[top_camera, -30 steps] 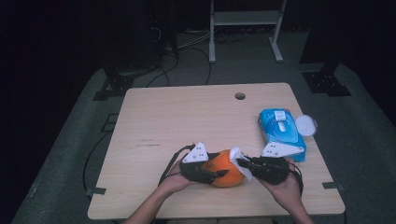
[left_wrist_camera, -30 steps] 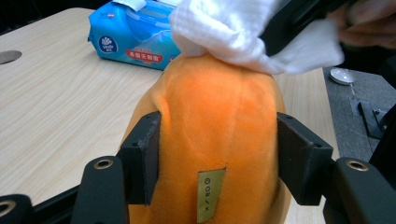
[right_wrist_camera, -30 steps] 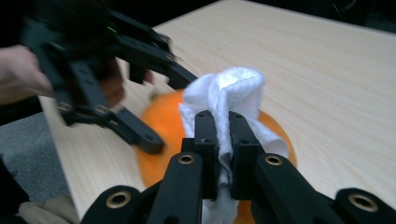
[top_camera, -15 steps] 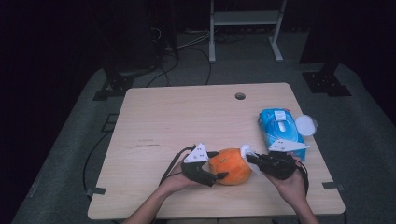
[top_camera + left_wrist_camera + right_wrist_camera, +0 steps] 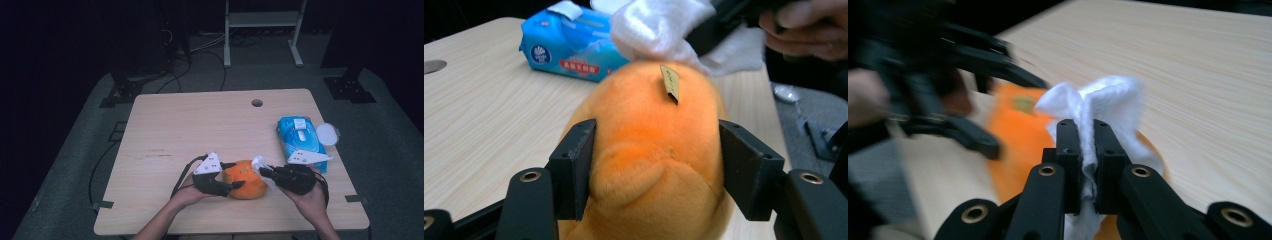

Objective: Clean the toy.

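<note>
On the table (image 5: pixel 165 130), near its front edge, the left gripper (image 5: pixel 234 176) has just been closing its jaws, and they now grasp the orange plush toy (image 5: pixel 246 179) on both sides; in the left gripper view the two black jaws press into the soft fur. A small tag (image 5: pixel 670 82) sits on top of the toy. At 3 o'clock from the toy, the right gripper (image 5: pixel 264 172) is clenched on a white wipe (image 5: pixel 1098 102), which touches the toy. At 1 o'clock from the toy lies a blue pack of wipes (image 5: pixel 299 137), apart from it.
</note>
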Demonstrator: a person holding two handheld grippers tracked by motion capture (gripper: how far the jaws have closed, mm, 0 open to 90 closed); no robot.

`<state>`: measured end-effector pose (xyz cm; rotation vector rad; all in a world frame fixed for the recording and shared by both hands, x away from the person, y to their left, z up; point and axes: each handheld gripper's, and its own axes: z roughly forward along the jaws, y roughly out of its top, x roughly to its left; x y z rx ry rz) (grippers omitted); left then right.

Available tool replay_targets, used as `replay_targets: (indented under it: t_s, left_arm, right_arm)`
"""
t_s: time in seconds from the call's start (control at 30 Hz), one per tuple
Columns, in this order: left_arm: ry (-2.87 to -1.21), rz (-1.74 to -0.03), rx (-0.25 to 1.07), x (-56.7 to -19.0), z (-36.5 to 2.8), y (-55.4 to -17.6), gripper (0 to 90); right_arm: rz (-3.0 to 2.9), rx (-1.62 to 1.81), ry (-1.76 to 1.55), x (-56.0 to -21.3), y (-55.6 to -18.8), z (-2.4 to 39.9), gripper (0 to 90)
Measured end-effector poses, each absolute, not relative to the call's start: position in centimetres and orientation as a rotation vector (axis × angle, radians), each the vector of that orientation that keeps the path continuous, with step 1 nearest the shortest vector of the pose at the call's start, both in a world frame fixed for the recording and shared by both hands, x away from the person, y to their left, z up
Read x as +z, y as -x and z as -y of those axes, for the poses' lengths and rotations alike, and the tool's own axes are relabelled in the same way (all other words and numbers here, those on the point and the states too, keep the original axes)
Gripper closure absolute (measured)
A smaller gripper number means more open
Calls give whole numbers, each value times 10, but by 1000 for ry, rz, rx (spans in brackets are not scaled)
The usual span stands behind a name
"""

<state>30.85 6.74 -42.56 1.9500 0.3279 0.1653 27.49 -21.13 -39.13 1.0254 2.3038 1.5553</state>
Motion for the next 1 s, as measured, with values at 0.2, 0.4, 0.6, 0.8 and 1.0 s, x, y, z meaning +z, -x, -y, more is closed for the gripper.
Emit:
replay_targets:
  t_s: [0.2, 0.4, 0.6, 0.8, 1.0]
  left_arm:
    - [-1936, -357, 139, -432, -67, -313, 228]
    - [-1957, -366, 140, -446, -62, -314, 96]
    - [-1937, -294, 87, -439, -65, -309, 226]
    - [-2000, -327, 132, -452, -54, -308, 161]
    - [-2000, -325, 143, -449, -56, -305, 301]
  right_arm:
    - [-2337, 1441, -1028, -400, -279, 207, 836]
    - [-2318, 1455, -1116, -408, -288, 222, 835]
    - [-2290, 1425, -1187, -414, -294, 235, 835]
    - [-2296, 1433, -1131, -407, -287, 229, 837]
    - [-2309, 1519, -1014, -390, -274, 214, 839]
